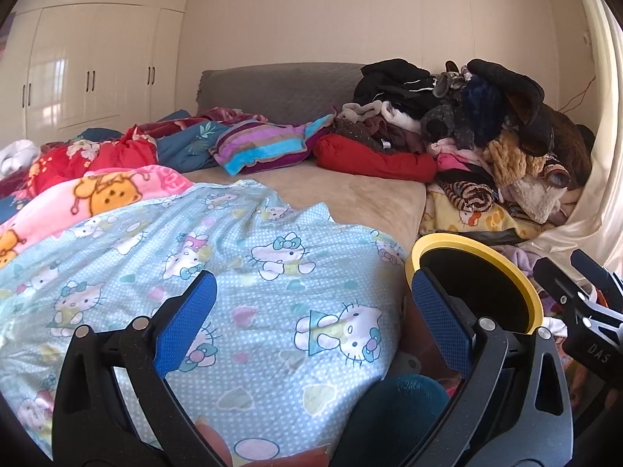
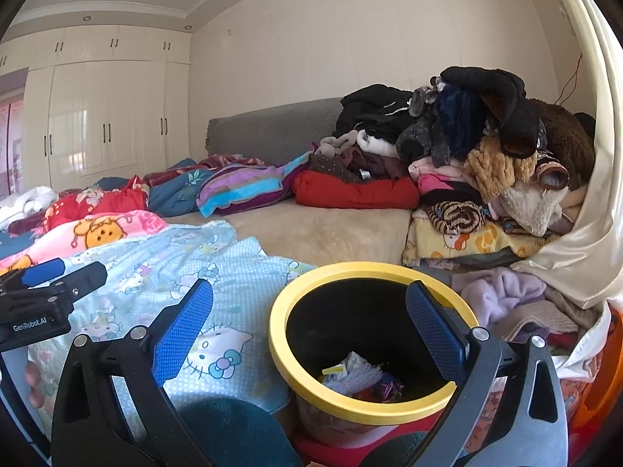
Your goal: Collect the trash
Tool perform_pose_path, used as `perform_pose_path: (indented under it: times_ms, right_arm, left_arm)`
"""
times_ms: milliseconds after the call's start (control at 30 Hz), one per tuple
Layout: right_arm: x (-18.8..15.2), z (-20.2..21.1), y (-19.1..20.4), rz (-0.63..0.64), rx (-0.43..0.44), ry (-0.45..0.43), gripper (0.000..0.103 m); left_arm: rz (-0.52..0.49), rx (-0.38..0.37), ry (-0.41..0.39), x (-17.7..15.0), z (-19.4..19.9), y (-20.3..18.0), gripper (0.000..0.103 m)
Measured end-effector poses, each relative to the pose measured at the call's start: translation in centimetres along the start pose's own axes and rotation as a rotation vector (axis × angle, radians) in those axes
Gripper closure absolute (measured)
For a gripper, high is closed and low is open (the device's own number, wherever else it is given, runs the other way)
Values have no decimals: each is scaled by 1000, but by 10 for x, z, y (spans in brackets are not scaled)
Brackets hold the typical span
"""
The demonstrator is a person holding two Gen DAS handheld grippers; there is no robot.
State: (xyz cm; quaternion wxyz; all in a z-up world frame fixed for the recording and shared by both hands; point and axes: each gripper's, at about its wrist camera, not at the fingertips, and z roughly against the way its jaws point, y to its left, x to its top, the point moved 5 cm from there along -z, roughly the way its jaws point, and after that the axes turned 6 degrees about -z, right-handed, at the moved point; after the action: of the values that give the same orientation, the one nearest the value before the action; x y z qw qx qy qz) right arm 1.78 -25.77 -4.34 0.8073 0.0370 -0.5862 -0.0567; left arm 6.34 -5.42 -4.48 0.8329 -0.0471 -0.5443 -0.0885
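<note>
1. Your left gripper [image 1: 313, 329] has its fingers spread wide apart with nothing between them, above the blue blanket [image 1: 218, 272].
2. Your right gripper [image 2: 309, 334] also has its fingers apart and empty, over the bin [image 2: 311, 385].
3. The trash [image 2: 360, 379] lies at the bin's bottom, at 5 o'clock of the right view.
4. A heap of clothes [image 2: 467, 148] sits on the bed [image 2: 323, 233] at 1 o'clock.

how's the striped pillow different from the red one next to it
The striped pillow has purple, blue and tan bands; the red pillow is plain. The striped pillow lies bare, while the red pillow has clothes piled on it. Both rest on the bed by the grey headboard.
</note>
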Motion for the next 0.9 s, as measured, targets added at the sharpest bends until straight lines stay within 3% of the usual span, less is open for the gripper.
perform_pose_path:
  times_ms: [900]
  right_arm:
    - [-7, -4, 5, 1, -8, 7, 6]
  left_arm:
    - [-4, 5, -11, -1, 1, 0, 11]
